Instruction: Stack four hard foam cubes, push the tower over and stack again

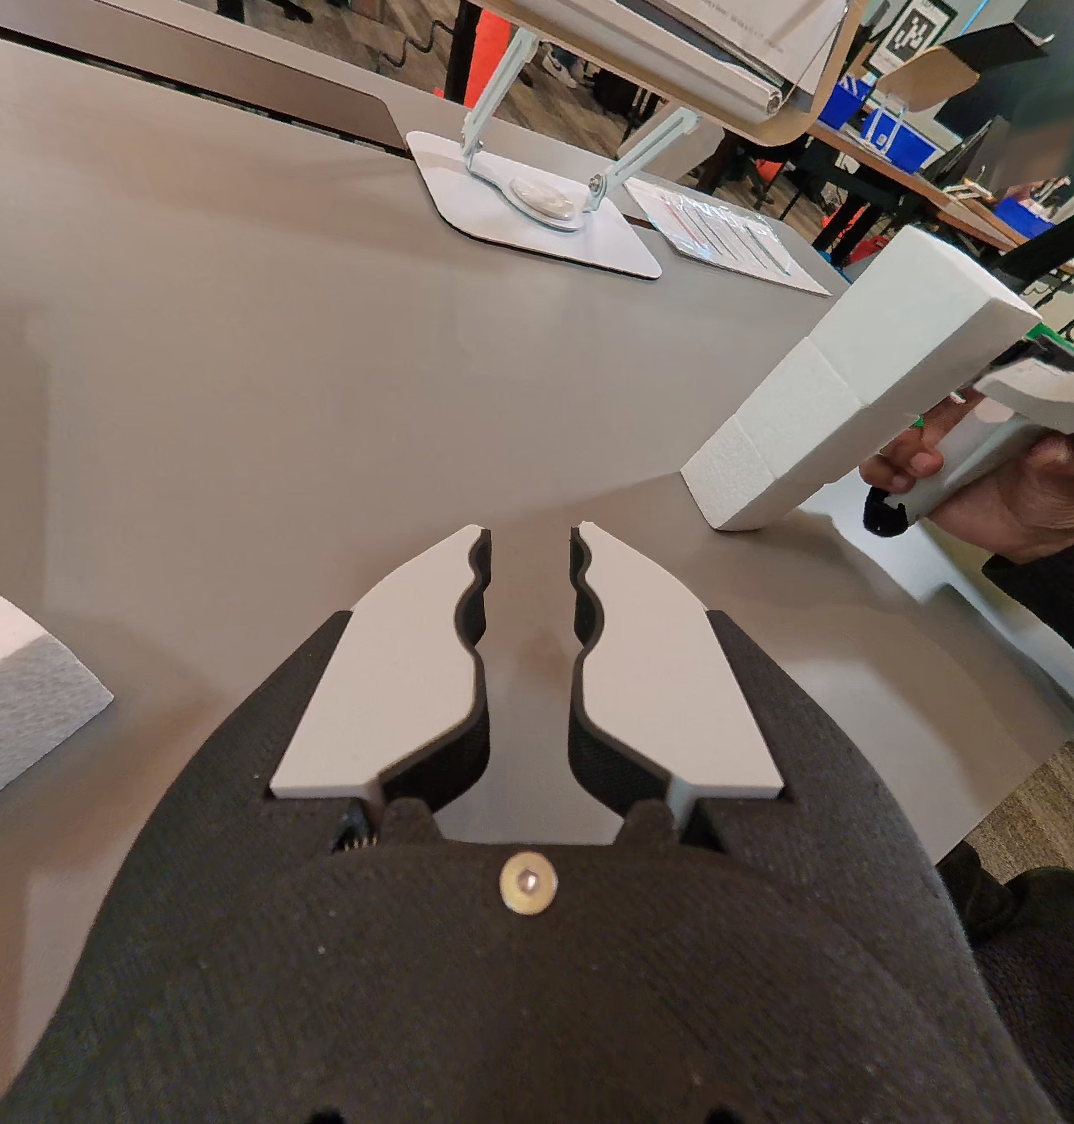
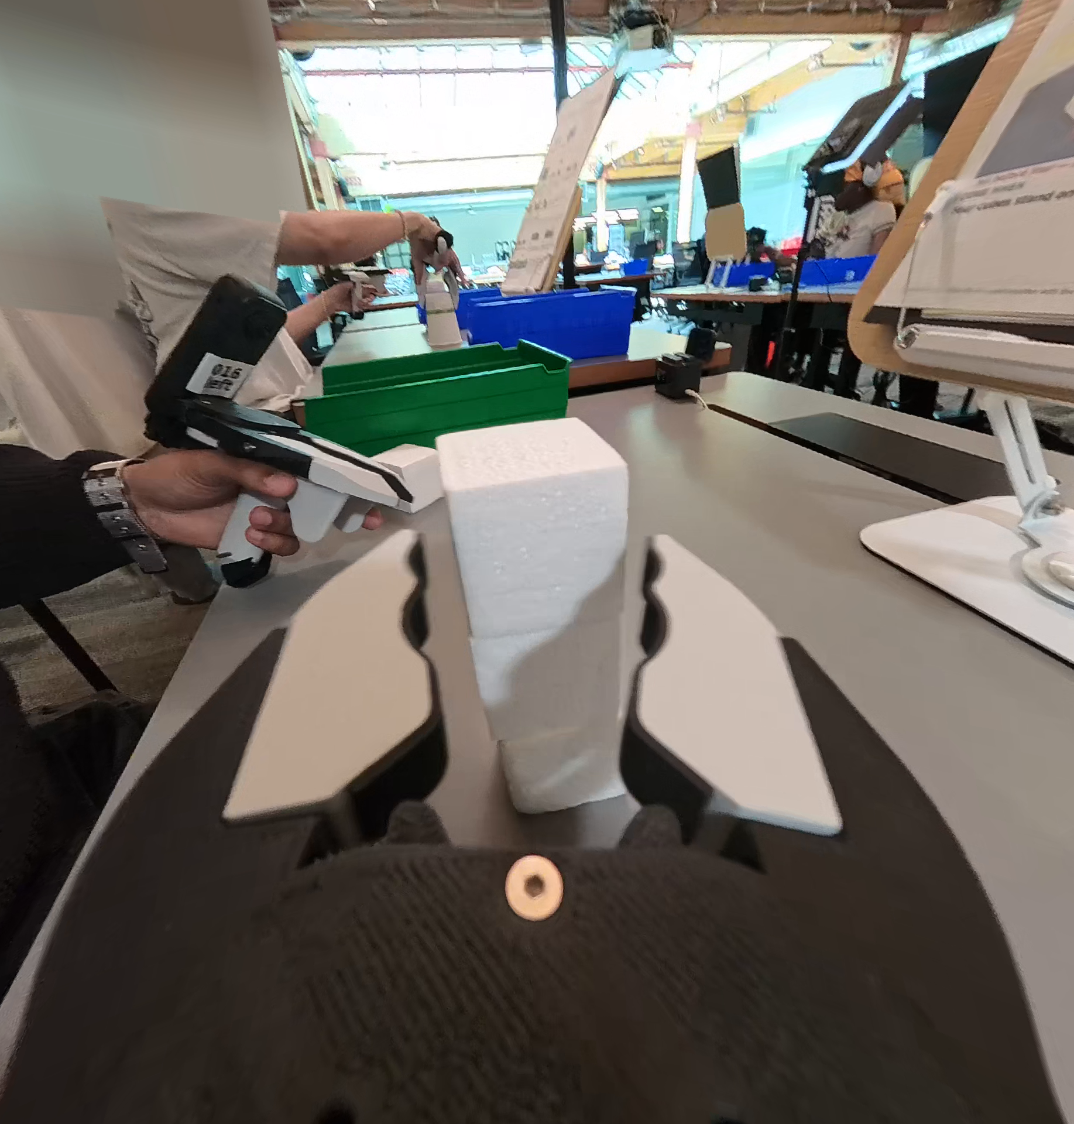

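A stack of three white foam cubes [image 2: 540, 578] stands on the grey table [image 2: 765, 547]. My right gripper [image 2: 534, 541] is open, with one finger on each side of the stack and a thin gap at each side. In the left wrist view the stack [image 1: 826, 413] is at the right, with the right gripper's finger [image 1: 1045, 389] at its top cube. My left gripper [image 1: 531, 535] is open and empty over bare table [image 1: 279, 395]. It also shows in the right wrist view [image 2: 394, 486], left of the stack. A loose foam block [image 1: 17, 699] lies to its left, and one [image 2: 416, 465] shows behind its tip.
A document stand on a white base [image 1: 534, 213] [image 2: 978, 559] sits at the far side, with a laminated sheet [image 1: 729, 237] beside it. A green bin [image 2: 437, 395] stands behind the stack, with blue bins [image 2: 552, 316] beyond. Another person's arms [image 2: 339, 237] work at the neighbouring table. The grippers' ends are close to 20 cm from one another.
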A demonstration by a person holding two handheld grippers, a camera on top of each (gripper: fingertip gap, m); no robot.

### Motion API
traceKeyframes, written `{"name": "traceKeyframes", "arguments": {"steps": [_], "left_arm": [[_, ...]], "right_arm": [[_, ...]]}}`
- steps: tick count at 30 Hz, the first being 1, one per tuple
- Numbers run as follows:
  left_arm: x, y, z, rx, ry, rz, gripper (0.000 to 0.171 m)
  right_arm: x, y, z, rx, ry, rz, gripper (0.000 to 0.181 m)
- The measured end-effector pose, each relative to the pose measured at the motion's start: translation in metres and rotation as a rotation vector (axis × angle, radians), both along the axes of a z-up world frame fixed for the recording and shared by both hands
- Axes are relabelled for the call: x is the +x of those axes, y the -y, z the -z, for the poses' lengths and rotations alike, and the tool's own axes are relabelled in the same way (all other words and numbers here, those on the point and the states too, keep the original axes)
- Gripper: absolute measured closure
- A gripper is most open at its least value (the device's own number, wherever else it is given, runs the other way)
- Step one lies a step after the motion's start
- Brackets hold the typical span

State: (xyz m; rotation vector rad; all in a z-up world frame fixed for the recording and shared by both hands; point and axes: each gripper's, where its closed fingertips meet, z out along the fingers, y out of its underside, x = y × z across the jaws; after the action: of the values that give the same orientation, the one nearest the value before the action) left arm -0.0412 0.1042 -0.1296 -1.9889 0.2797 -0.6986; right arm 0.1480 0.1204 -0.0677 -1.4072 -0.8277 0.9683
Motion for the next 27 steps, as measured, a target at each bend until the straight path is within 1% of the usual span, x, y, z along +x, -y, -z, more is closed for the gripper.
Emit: {"name": "traceKeyframes", "arguments": {"steps": [1, 7, 10, 12, 15, 18, 19, 21, 22, 23, 24, 26, 27], "left_arm": [[0.000, 0.000, 0.000, -0.001, 0.000, 0.000, 0.146], [0.000, 0.000, 0.000, -0.002, 0.001, 0.000, 0.146], [0.000, 0.000, 0.000, -0.004, 0.001, 0.002, 0.146], [0.000, 0.000, 0.000, -0.003, -0.001, 0.001, 0.146], [-0.001, 0.000, 0.000, -0.003, 0.001, -0.002, 0.146], [-0.001, 0.000, -0.001, 0.002, 0.000, -0.006, 0.146], [-0.002, -0.001, -0.001, 0.003, -0.001, -0.007, 0.146], [-0.002, -0.001, -0.001, 0.005, -0.002, -0.008, 0.146], [-0.001, -0.001, -0.001, 0.006, -0.002, -0.008, 0.146], [-0.001, -0.002, -0.002, 0.008, -0.003, -0.008, 0.146], [0.000, -0.002, -0.002, 0.010, -0.004, -0.007, 0.146], [0.002, -0.003, -0.002, 0.011, -0.006, -0.001, 0.147], [0.004, -0.003, -0.002, 0.012, -0.007, 0.003, 0.147]], "right_arm": [[0.000, -0.001, 0.000, -0.006, 0.007, 0.004, 0.104], [0.006, -0.004, -0.004, -0.013, 0.014, 0.029, 0.090], [0.014, -0.007, -0.010, -0.030, -0.019, 0.053, 0.083], [0.021, -0.009, -0.015, -0.035, -0.036, 0.079, 0.081], [0.034, -0.014, -0.022, -0.021, -0.043, 0.147, 0.084], [0.047, -0.017, -0.029, -0.002, -0.035, 0.208, 0.099], [0.050, -0.017, -0.030, 0.001, -0.029, 0.216, 0.108], [0.055, -0.016, -0.022, -0.017, 0.025, 0.226, 0.133], [0.058, -0.014, -0.013, -0.031, 0.076, 0.223, 0.152], [0.060, -0.012, -0.001, -0.047, 0.155, 0.212, 0.177], [0.061, -0.009, 0.013, -0.066, 0.244, 0.200, 0.181], [0.062, -0.002, 0.039, -0.089, 0.409, 0.166, 0.181], [0.058, 0.003, 0.049, -0.083, 0.464, 0.131, 0.181]]}}
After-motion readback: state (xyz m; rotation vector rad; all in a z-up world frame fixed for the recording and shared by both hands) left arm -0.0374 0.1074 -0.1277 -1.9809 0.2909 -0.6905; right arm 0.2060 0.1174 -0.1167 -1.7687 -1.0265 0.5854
